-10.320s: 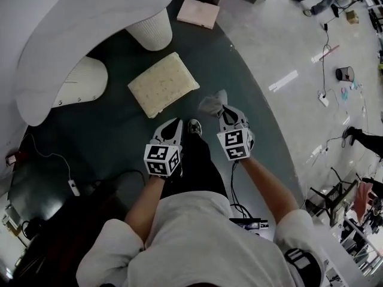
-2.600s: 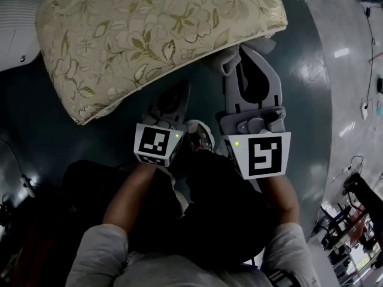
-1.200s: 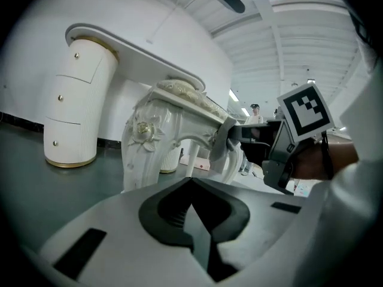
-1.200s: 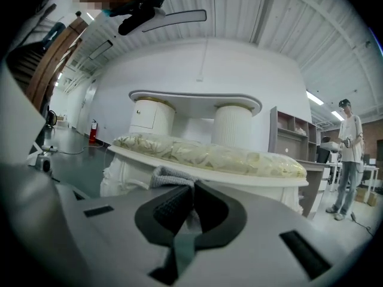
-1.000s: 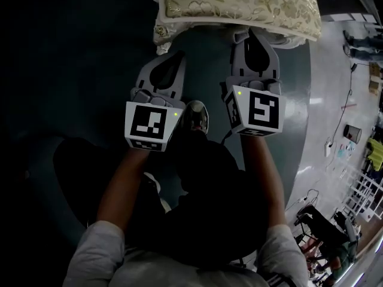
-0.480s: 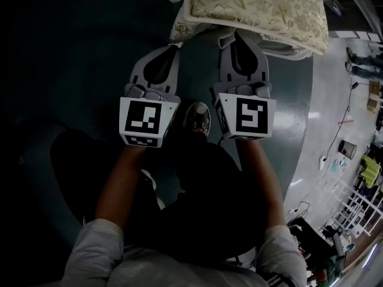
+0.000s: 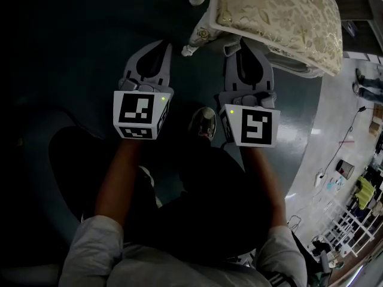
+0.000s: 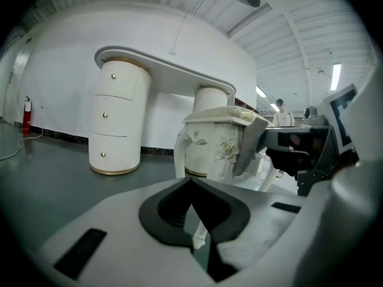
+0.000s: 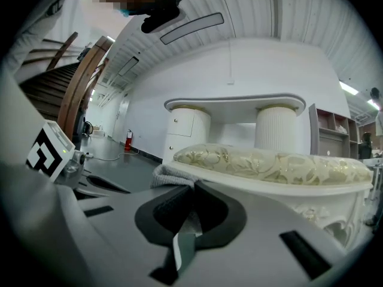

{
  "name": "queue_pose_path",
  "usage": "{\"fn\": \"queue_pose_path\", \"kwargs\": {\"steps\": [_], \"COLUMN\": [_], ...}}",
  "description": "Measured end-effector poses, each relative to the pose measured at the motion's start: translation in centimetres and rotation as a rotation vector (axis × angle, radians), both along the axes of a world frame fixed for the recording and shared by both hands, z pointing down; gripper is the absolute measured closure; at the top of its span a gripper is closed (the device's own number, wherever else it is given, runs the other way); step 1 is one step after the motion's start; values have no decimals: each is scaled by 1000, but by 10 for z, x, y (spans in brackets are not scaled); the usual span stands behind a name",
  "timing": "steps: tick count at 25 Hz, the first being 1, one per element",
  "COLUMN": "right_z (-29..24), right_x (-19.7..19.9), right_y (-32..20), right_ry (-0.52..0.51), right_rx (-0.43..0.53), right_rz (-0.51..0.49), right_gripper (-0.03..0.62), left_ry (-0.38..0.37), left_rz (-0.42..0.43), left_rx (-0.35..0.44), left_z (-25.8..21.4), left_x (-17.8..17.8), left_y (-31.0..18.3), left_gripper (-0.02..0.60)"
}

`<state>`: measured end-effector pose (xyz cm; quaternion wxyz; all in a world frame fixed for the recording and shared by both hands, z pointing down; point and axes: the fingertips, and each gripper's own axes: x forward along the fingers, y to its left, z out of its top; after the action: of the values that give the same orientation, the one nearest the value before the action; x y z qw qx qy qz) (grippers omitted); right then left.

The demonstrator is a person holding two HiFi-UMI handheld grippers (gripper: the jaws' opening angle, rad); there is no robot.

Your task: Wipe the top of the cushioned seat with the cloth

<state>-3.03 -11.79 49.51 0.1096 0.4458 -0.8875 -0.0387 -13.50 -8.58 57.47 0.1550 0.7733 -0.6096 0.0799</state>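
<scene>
Cloth (image 9: 170,175) is clamped tight in my right gripper (image 9: 192,187), bunched at the near edge of the cushioned seat (image 9: 272,163), beside the left end of its floral cushion. My left gripper (image 8: 191,185) has its fingers pressed together on nothing, left of the seat's carved white leg (image 8: 212,154), over dark floor (image 7: 72,70).

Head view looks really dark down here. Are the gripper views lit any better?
Head view: mostly deep shadow, only the cushioned seat well lit. Left gripper view: bright, heavy fisheye bend, black corners. Right gripper view: bright too, cloth sharp, same bend.
</scene>
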Motion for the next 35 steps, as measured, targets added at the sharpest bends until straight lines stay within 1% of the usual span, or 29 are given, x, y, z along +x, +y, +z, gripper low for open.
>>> {"fn": "queue_pose_path", "kwargs": {"steps": [4, 7, 11, 14, 18, 22, 29, 32, 35], "right_z": [6, 14, 19, 22, 29, 41, 69, 78, 85], "right_x": [-8, -19, -20, -19, -17, -18, -25, -25, -24], "right_y": [3, 6, 7, 9, 10, 13, 17, 18, 19], "right_ry": [23, 32, 5, -2, -31, -60, -57, -59, -64], "right_rx": [23, 28, 48, 64, 80, 68, 49, 48, 25], "right_rz": [-33, -58, -48, -36, -22, -13, -37, -35, -36], "right_gripper": [579, 579, 579, 579, 579, 579, 579, 579, 579], "left_ry": [19, 14, 14, 4, -15, -32, -57, -51, -21], "left_rz": [-57, -83, -127, -140, -118, -90, 10, 59, 83], "left_rx": [-16, -44, -80, -104, -130, -149, -150, -133, -122], "left_z": [12, 24, 43, 53, 67, 76, 89, 85, 82], "left_x": [-15, -24, -43, -53, -54, -53, -25, -10, -3], "left_y": [-2, 0, 3, 10, 16, 19, 26, 23, 17], "left_gripper": [568, 568, 568, 568, 568, 568, 568, 568, 568]}}
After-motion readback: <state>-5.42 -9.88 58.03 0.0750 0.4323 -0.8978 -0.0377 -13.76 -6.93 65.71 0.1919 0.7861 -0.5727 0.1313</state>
